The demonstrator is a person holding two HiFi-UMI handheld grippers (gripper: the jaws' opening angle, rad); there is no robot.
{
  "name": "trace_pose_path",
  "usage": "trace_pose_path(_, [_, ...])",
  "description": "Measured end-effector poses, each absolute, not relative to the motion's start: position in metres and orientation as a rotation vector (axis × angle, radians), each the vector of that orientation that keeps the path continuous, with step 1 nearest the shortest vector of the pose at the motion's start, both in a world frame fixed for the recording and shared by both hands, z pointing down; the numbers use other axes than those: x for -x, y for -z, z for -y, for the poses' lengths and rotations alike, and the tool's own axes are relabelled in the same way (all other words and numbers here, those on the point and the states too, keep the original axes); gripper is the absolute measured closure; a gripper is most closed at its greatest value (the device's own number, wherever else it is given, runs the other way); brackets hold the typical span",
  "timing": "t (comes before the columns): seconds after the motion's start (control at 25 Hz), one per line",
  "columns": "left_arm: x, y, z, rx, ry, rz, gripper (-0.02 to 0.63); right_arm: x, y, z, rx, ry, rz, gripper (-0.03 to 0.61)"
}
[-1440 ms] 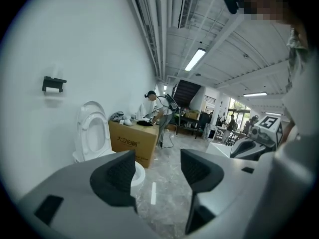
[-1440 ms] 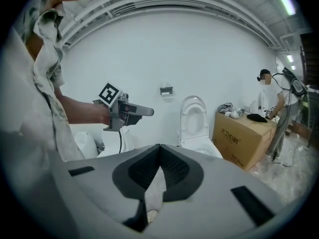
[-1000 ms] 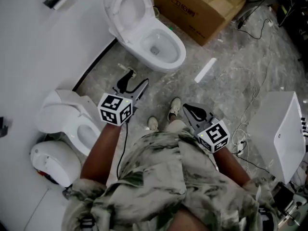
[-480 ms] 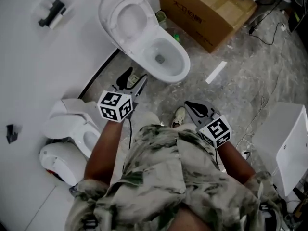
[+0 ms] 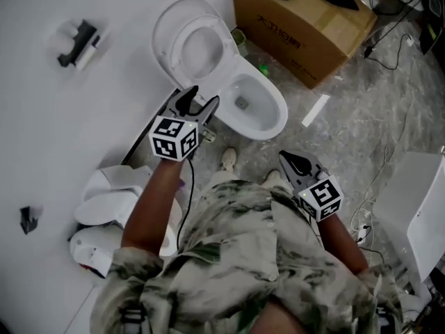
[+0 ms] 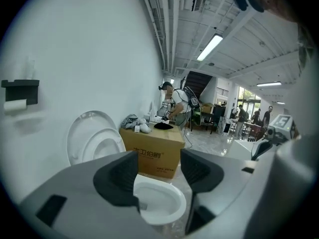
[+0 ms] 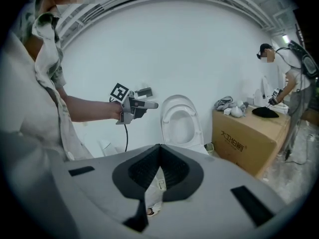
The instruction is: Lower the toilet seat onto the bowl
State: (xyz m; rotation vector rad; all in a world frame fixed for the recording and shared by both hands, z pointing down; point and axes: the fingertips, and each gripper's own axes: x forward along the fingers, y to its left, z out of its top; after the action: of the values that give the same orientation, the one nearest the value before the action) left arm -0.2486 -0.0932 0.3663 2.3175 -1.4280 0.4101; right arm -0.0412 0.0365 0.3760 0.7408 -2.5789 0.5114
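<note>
Your left tool has its two black ribbed jaws spread apart with nothing between them. In the left gripper view you just see the bowl through the gap. It's held out over the near edge of the toilet, close to the wall.

Your right tool is pinched together, tips meeting in a point, and it's empty. It sits lower and further back by your right side, well apart from the toilet.

The seat is up: one glossy white oval ring leaning against the wall, not touching either tool. The bowl below it is smooth white ceramic, open, with a dark drain hole at the bottom.

One brown cardboard box stands just beside the toilet with some cloth bits and a dark item on top. One black roll holder with a white roll is on the wall. There's a second white toilet down by your left elbow. The floor is grey, marbled stone, with thin cables trailing on the right.
</note>
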Motion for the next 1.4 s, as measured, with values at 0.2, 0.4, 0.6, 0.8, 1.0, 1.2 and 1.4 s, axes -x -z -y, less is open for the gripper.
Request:
trace_pose_path(0.2, [0.301, -0.363, 0.156, -2.372, -0.451, 1.408, 0.337, 0.085, -0.374, -0.003, -0.822, -0.516, 2.551, 0.555])
trace_pose_path(0.4, [0.348, -0.376, 0.212, -2.387, -0.499, 1.398, 0.337, 0.116, -0.379, 0.021, -0.891, -0.538, 2.523, 0.555])
trace_pose_path(0.6, [0.377, -0.391, 0.255, -2.396, -0.560, 1.382, 0.344, 0.130, -0.386, 0.034, -0.968, -0.567, 2.483, 0.555])
trace_pose_path(0.8, [0.399, -0.402, 0.289, -2.391, -0.590, 1.385, 0.347, 0.137, -0.386, 0.042, -1.042, -0.598, 2.454, 0.555])
trace_pose_path(1.0, [0.408, -0.414, 0.316, -2.384, -0.626, 1.385, 0.357, 0.135, -0.386, 0.048, -1.100, -0.609, 2.420, 0.555])
trace_pose_path(1.2, [0.410, -0.426, 0.340, -2.367, -0.662, 1.390, 0.364, 0.132, -0.387, 0.056, -1.140, -0.635, 2.400, 0.555])
trace_pose_path(1.4, [0.415, -0.440, 0.355, -2.339, -0.693, 1.395, 0.368, 0.131, -0.390, 0.062, -1.163, -0.651, 2.391, 0.555])
